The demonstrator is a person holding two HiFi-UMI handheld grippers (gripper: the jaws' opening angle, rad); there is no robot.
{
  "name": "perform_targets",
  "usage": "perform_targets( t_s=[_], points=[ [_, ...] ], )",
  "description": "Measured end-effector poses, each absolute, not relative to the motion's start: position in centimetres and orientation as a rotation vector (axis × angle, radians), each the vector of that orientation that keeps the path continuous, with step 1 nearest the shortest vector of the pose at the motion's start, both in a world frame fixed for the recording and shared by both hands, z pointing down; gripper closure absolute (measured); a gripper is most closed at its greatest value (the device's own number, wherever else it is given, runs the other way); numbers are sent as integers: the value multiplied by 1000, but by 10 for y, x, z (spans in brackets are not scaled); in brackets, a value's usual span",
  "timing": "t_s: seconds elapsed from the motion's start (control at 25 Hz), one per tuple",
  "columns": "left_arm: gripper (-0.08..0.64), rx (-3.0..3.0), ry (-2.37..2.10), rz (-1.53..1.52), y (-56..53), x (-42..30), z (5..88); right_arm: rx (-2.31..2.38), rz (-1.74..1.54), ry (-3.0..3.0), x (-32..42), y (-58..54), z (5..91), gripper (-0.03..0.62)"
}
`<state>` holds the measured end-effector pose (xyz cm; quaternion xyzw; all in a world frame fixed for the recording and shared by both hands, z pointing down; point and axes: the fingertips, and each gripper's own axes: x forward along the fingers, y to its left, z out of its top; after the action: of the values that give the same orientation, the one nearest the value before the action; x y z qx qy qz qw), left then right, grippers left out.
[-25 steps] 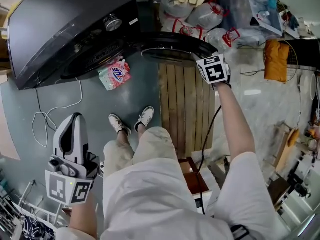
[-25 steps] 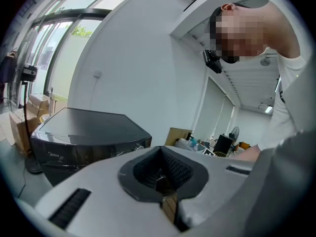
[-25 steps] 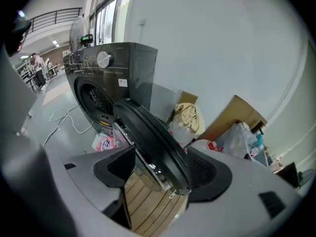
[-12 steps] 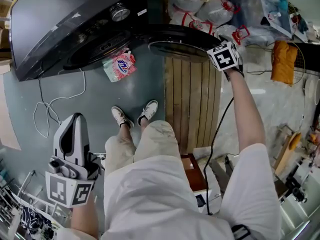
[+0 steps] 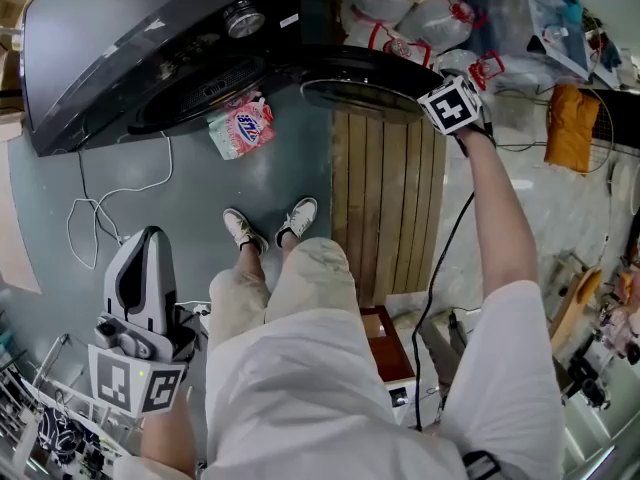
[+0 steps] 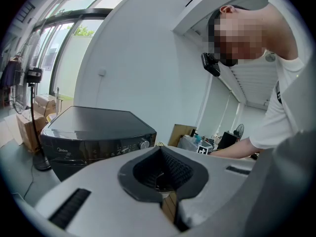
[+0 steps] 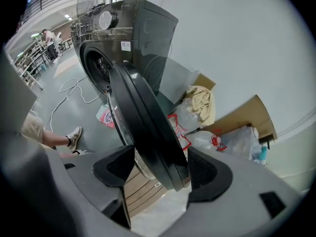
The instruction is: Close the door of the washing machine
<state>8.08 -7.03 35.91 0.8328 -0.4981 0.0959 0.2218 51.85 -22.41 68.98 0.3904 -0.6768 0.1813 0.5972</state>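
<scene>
A dark front-loading washing machine point(image 5: 120, 38) stands at the top left of the head view, and its round door point(image 5: 370, 73) is swung open to the right. My right gripper point(image 5: 432, 86) is at the door's outer rim at arm's length. In the right gripper view the door's thick black rim point(image 7: 143, 117) fills the space between the jaws, and my right gripper point(image 7: 160, 169) is shut on it. The machine's drum opening point(image 7: 101, 65) shows behind. My left gripper point(image 5: 145, 238) hangs low at my left side, shut and empty. It point(image 6: 168, 201) faces the machine point(image 6: 94, 132) from afar.
A pink detergent bag point(image 5: 243, 128) lies on the floor below the drum opening. A wooden slatted board point(image 5: 385, 208) lies under the door. Full plastic bags point(image 5: 420, 18) are piled behind the door. A white cable point(image 5: 95, 218) loops at the left, and my shoes point(image 5: 268, 230) stand mid-floor.
The right gripper and the door rim have shifted a little right and up in the head view. The left gripper has stayed where it was.
</scene>
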Motion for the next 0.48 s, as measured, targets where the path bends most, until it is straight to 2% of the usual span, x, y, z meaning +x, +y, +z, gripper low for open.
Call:
perform_targets(
  t_s=[0.48],
  points=[
    [555,2302,-1381,240,-66,76,355,923,455,-1526,520,-205,693,282]
  ],
)
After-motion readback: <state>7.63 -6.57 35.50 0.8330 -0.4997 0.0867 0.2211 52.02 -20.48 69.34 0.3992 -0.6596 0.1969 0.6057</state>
